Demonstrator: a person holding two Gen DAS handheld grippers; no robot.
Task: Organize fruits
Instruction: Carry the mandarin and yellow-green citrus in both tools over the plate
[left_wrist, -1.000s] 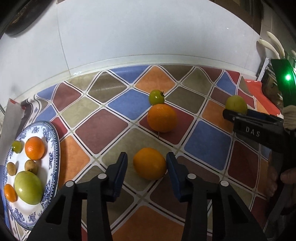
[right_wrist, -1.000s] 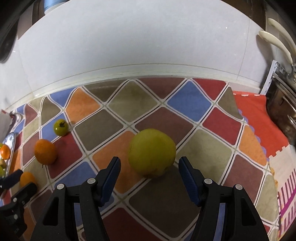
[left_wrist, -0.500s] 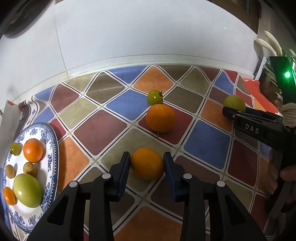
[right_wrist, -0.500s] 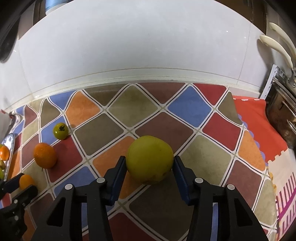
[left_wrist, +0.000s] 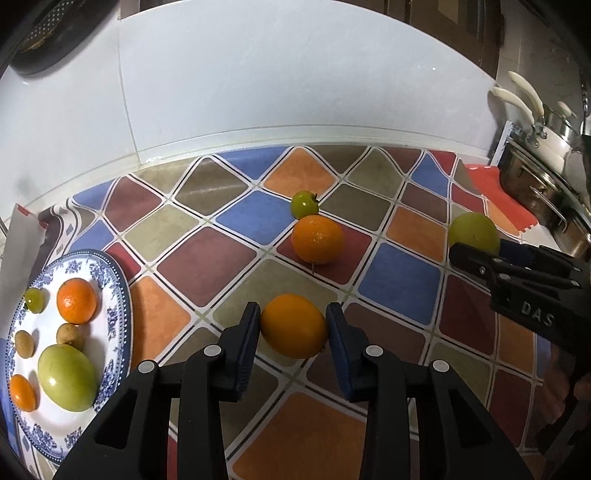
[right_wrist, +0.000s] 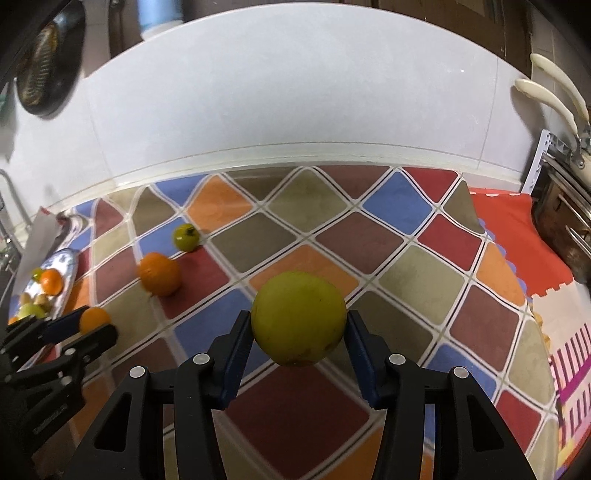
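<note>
My left tool (left_wrist: 293, 325) points forward and down toward the table (left_wrist: 207, 266), and it is clenched on a small orange (left_wrist: 293, 326); both blue pads (left_wrist: 246, 332) press on its sides. Its jaws have just been closing around this fruit. The orange is a little oval, and its long axis lies across the tool, from one pad to the other. I cannot tell if it is lifted or touching the cloth.

My right tool (right_wrist: 298, 332) also points forward and down, and it is grasping a yellow-green apple (right_wrist: 298, 317). These jaws have just been closing too, and now the pads touch the apple on both sides. The apple is almost round, so I see no clear long axis, and its stem is not visible. It seems raised above the table.

I use the blue-patterned plate (left_wrist: 114, 295) as landmark. The small orange is to the right of the plate, near it. A bigger orange (left_wrist: 317, 240) is further right and behind, and a green tomato (left_wrist: 303, 204) is just behind this one, with its stem pointing to the right. The apple is far right of the plate. On the plate lie several fruits.
</note>
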